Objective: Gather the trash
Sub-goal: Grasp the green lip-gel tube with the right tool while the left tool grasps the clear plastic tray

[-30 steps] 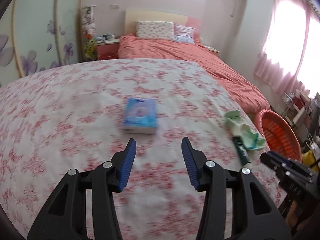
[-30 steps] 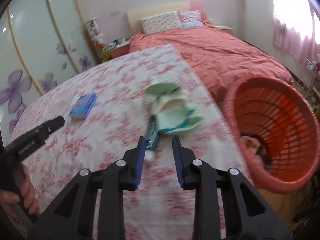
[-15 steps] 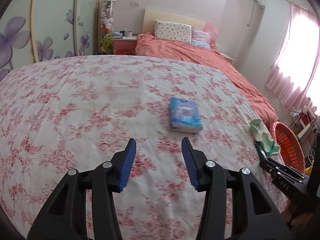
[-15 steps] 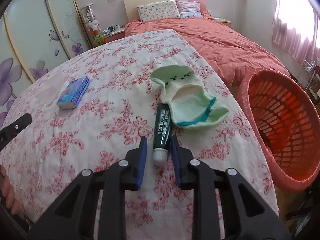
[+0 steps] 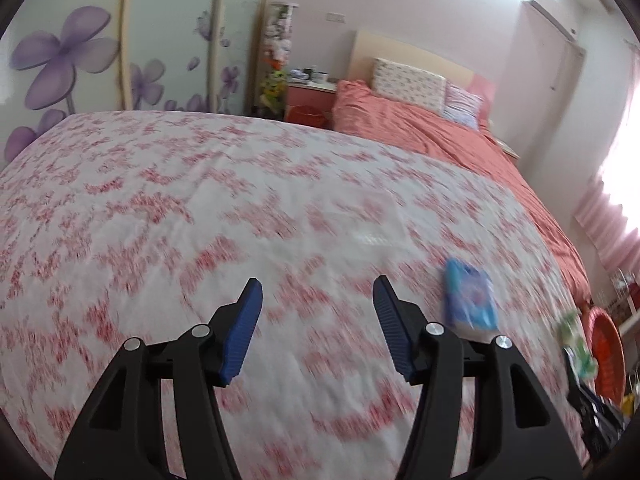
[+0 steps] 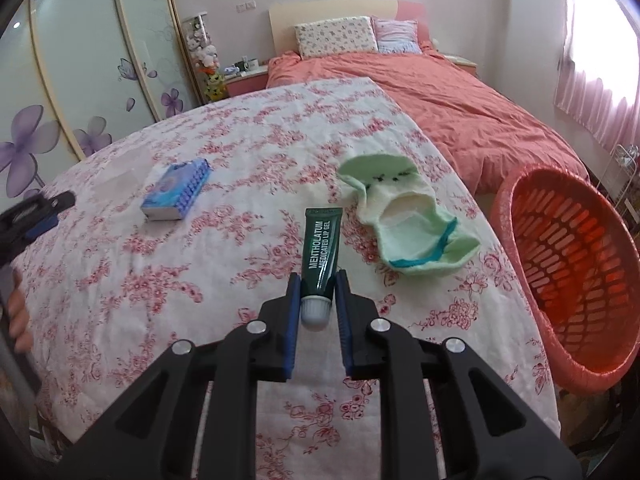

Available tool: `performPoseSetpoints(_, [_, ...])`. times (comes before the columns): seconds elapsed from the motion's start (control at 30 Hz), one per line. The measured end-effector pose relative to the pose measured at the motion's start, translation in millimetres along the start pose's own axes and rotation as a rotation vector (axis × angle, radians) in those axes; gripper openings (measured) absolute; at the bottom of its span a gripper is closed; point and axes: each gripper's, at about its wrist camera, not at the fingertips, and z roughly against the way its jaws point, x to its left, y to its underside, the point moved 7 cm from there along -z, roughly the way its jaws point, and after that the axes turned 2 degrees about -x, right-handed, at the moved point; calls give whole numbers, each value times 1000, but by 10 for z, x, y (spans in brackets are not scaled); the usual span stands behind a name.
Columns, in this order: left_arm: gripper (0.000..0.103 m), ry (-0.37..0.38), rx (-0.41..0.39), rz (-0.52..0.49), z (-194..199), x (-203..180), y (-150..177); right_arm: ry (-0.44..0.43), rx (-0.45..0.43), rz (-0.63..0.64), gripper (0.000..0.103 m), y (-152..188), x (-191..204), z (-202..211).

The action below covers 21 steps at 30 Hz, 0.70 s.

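Floral bedspread: tube between right gripper fingers.

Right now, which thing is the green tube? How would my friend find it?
Find the flowery pink-and-white cloth with the orange basket beside it. The green tube lies near the cloth's middle, left of the pale green sock, its white cap between the right tongs. Only it is dark green with white letters.

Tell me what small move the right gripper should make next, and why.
Probably close the jaws a touch more and lift. The right gripper already brackets the cap end of the green tube, which lies flat on the flowered cloth, and the orange basket stands open just to the right.
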Motion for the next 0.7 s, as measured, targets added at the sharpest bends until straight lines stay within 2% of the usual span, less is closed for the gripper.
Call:
performPoseSetpoints(0.17, [54,-37,16,-9,-264,41,-269,-1,-12,-3,18,-41,-12,48])
performPoseSetpoints(0.37, [38,-84,94,-43,-630,65,-341,5,-12,-6,18,-44,-41,71])
performPoseSetpoints(0.5, [24,-69,165,-37,-794,86,-237,11,-15,-6,18,-35,-72,94])
performPoseSetpoints(0.53, [20,-66,173,-37,-810,79,-218,12,-15,-7,18,-34,-78,99])
performPoseSetpoints(0.6, [6,-67,169,-55,-801,58,-188,15,-19,-8,18,-41,-91,115])
performPoseSetpoints(0.7, [4,-59,153,-61,-717,22,-194,19,-26,-7,18,-60,-106,153])
